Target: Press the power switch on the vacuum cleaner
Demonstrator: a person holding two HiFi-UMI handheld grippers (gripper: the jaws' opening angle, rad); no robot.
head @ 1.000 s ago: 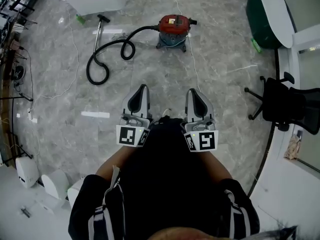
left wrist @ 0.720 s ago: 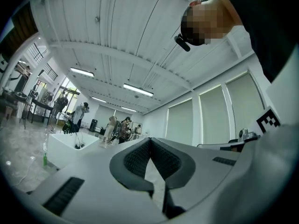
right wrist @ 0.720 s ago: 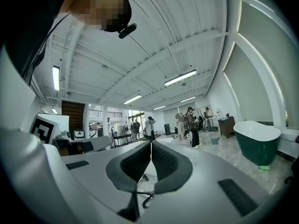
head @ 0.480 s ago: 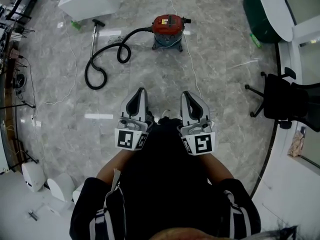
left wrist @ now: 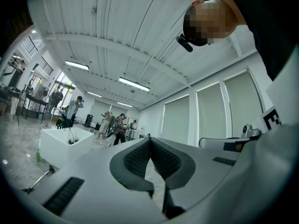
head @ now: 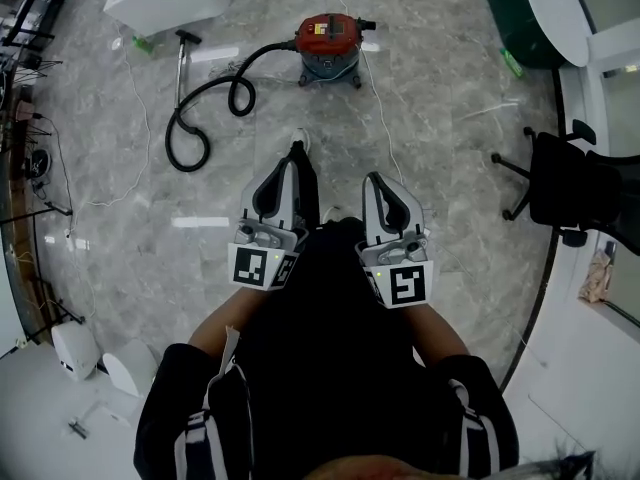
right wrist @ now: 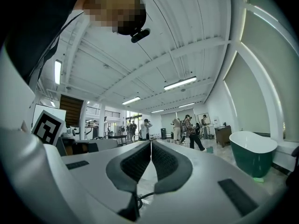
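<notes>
Left tongs [head: 290,163] and right tongs [head: 376,180] are both clenched on nothing, held at the waist. The vacuum [head: 328,40] stands well ahead on the floor [head: 450,168]. Approach stage, I'd say: step close, then lower one tip onto its switch.

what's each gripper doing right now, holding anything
Left gripper: closed, holding nothing.
Right gripper: closed, holding nothing.
</notes>
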